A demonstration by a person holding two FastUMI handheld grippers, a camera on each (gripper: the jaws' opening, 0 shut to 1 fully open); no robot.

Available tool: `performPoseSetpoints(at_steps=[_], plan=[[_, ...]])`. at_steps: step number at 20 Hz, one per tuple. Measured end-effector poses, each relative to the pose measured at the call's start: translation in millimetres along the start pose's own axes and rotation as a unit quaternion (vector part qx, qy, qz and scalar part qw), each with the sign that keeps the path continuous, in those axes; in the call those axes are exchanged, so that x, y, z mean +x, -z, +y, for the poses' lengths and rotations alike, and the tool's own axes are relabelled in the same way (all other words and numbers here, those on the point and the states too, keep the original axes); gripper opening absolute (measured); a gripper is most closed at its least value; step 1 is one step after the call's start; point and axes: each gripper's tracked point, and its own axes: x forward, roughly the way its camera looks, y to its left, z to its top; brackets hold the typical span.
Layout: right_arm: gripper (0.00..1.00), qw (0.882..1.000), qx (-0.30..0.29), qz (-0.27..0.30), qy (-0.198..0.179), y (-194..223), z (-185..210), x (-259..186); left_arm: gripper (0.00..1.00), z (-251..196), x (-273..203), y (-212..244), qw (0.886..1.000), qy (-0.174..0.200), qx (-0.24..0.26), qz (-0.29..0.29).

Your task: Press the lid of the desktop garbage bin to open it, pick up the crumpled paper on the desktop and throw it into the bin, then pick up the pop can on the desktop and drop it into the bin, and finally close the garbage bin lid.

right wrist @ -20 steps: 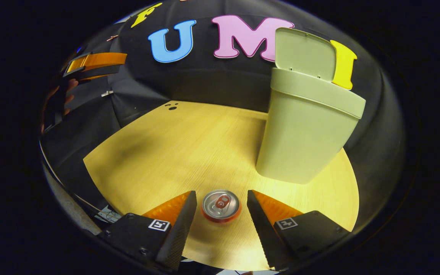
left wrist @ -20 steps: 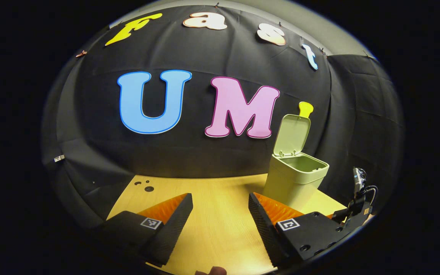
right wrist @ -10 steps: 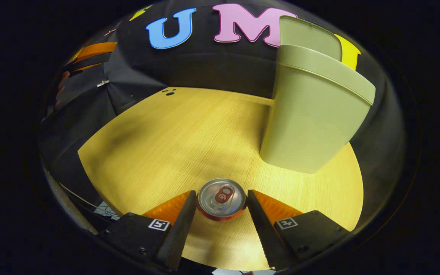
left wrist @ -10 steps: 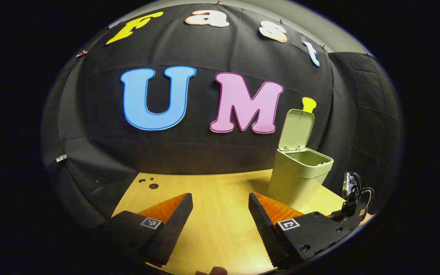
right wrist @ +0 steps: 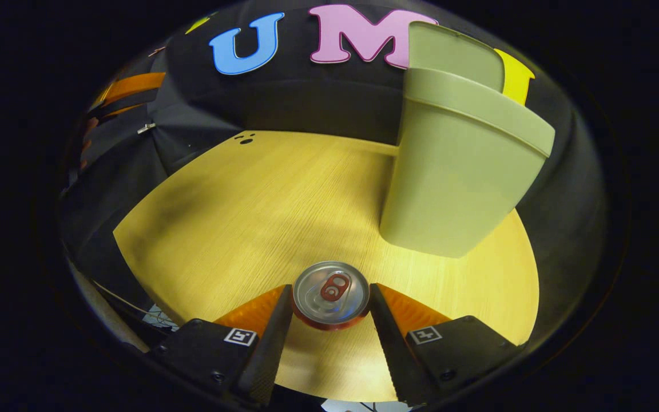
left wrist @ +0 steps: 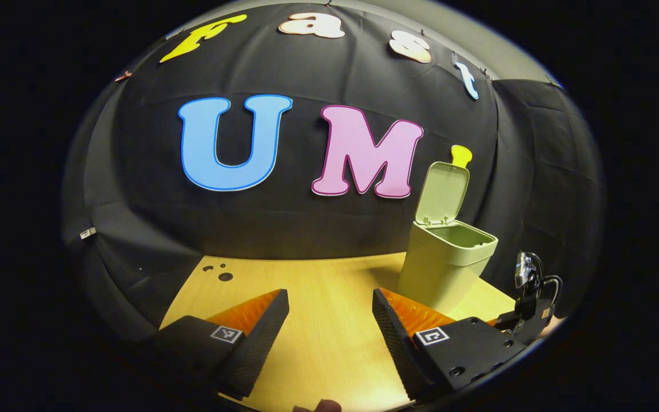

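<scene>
Pop can point(right wrist: 331, 293) | now touched by both right hand-held gripper point(right wrist: 330, 297) fingers | left hand-held gripper point(left wrist: 329, 303) spread

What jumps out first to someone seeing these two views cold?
The pale green bin stands at the right of the wooden desktop, its lid up against the booth wall. In the right gripper view, an upright pop can sits between the tips of the right claw, which looks about to grip it. The left claw hangs open over bare desktop.
</scene>
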Motion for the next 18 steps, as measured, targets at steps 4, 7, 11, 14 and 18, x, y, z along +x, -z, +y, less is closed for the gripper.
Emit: performPoseSetpoints(at_steps=[4,7,11,14,18], plan=[[0.81,1.0,0.008,-0.019,0.009,-36.0,-8.2,-30.1,0.94,-4.7,5.4,6.3,1.0,0.014,-0.004,0.003],[0.81,0.999,0.022,-0.047,0.013,-73.0,-12.6,-54.8,0.94,-3.2,7.4,12.6,1.0,0.019,-0.006,0.008],[0.81,0.996,0.036,-0.084,0.017,-120.7,-21.1,-82.1,0.94,-3.3,11.9,17.6,1.0,0.024,-0.011,0.016],[0.81,0.993,0.045,-0.108,0.02,-153.0,-30.7,-95.5,0.94,-7.1,17.2,19.0,0.999,0.029,-0.011,0.019],[0.81,0.989,0.047,-0.14,0.017,-186.8,-44.9,-110.6,0.94,-13.2,20.2,18.3,0.999,0.038,-0.01,0.021]])
